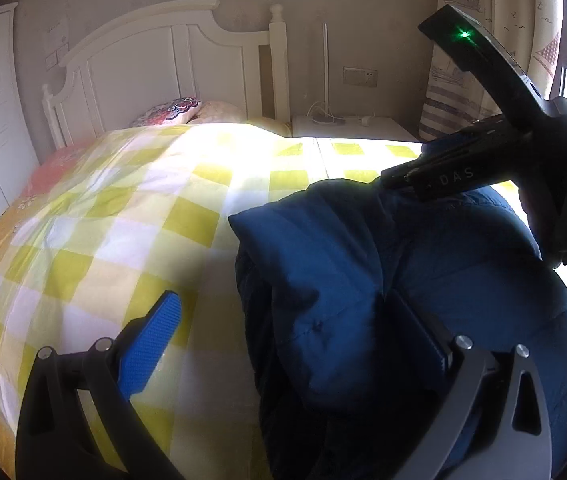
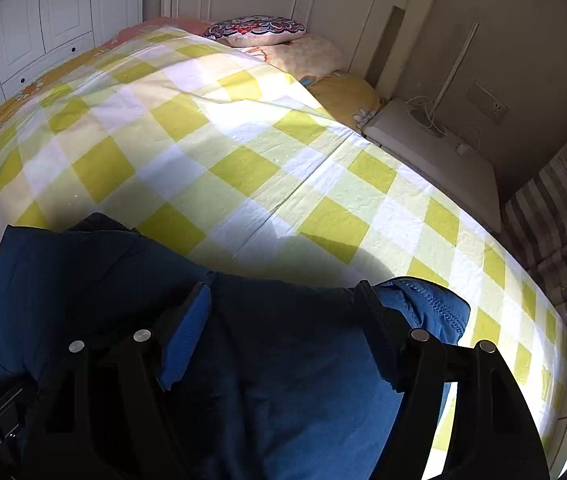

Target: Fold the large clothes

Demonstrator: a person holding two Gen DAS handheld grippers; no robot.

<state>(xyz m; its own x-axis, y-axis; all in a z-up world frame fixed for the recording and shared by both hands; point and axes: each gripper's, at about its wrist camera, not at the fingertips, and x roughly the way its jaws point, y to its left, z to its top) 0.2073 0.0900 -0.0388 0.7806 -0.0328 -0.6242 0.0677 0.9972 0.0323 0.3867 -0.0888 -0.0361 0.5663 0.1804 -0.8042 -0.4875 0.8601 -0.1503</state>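
A dark blue padded jacket [image 1: 363,280] lies bunched on the yellow checked bedcover [image 1: 131,216]. My left gripper [image 1: 283,320] is open: its left blue pad [image 1: 155,344] hangs over the cover, its right finger rests against the jacket's folded edge. The right gripper's black body [image 1: 483,152] sits above the jacket's far side. In the right wrist view the jacket [image 2: 283,380] fills the foreground. My right gripper [image 2: 283,304] is open over it, fingers spread wide with jacket fabric between them, the left blue pad [image 2: 187,340] pressed on the cloth.
A white headboard [image 1: 163,64] and pillows [image 2: 259,32] are at the bed's far end. A white nightstand [image 2: 435,148] with a lamp and cables stands beside the bed. A curtain [image 1: 463,60] and window are on the right, white wardrobes [image 2: 43,20] on the left.
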